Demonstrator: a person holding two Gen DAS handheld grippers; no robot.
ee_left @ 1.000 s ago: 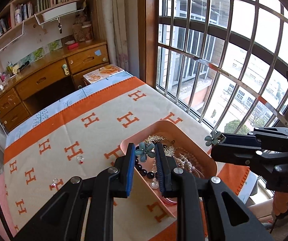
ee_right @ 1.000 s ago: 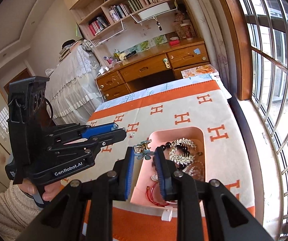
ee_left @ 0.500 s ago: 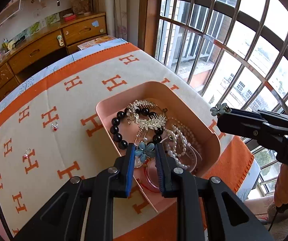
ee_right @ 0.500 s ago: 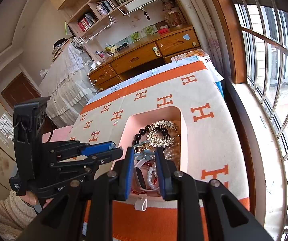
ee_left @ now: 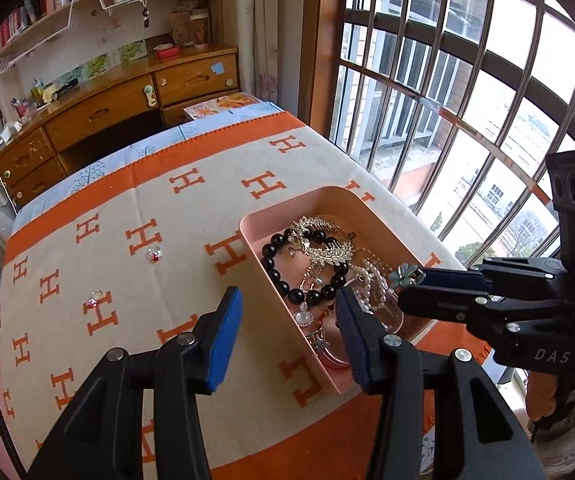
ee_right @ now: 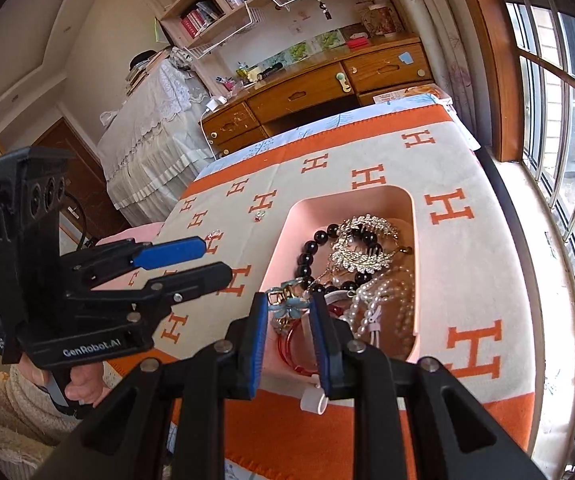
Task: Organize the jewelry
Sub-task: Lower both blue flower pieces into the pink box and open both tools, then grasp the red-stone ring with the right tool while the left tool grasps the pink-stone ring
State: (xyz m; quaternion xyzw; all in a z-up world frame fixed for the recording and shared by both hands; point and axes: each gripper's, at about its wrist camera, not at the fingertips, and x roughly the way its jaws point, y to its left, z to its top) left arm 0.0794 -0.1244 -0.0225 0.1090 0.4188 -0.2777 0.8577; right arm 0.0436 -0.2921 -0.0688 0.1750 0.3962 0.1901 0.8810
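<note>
Piled in the pink tray [ee_left: 307, 196] near the window-side edge of the blanket [ee_left: 207, 208]: black bead bracelet [ee_left: 273, 268], pearls, a silver leaf piece, evidently kept together so that loose jewelry ends up in one place. Left outside on the blanket, towards its far side from the window: two small rings [ee_left: 154, 255], probably next to be collected.

Left fingers [ee_left: 225, 332]: just been opening, now roughly half spread, gripping nothing, straddling the tray's near wall with one over the blanket and one over the contents.

Right fingers [ee_right: 253, 340]: almost closed, pinching a blue flower ornament [ee_right: 289, 309] above the tray's near end, seemingly poised low enough to drop it in among the rest.
</note>
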